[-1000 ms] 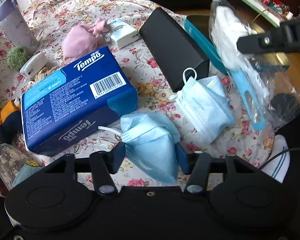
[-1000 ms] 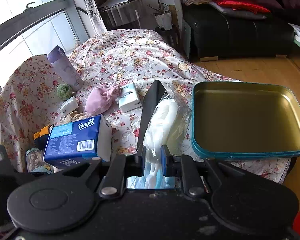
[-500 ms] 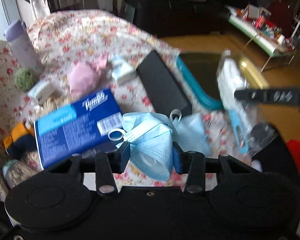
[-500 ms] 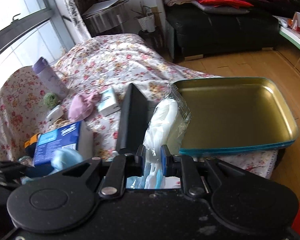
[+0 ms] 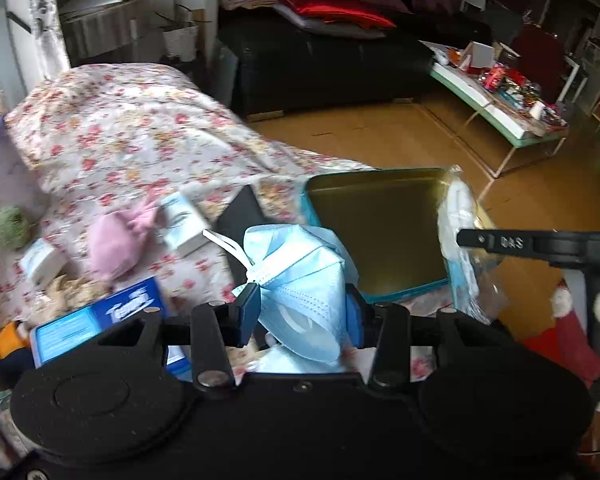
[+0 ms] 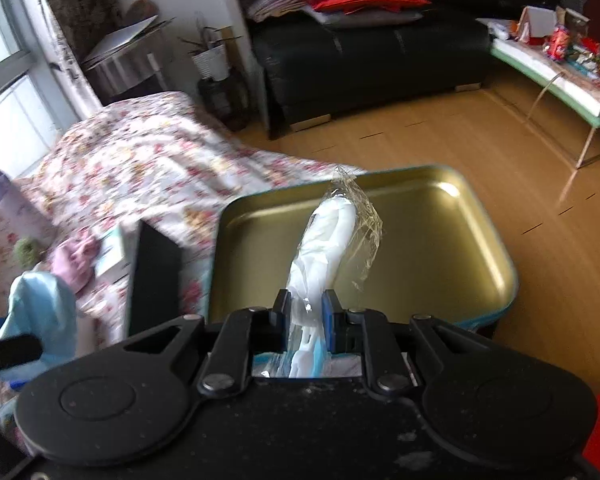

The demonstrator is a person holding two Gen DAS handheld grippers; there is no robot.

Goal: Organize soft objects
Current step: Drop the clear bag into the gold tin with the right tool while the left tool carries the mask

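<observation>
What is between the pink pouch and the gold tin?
In the right wrist view, a small white box and a black box lie between the pink pouch and the gold tin.

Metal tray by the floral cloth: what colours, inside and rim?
Metal tray: gold inside, teal rim; right wrist view shows it best.
</observation>
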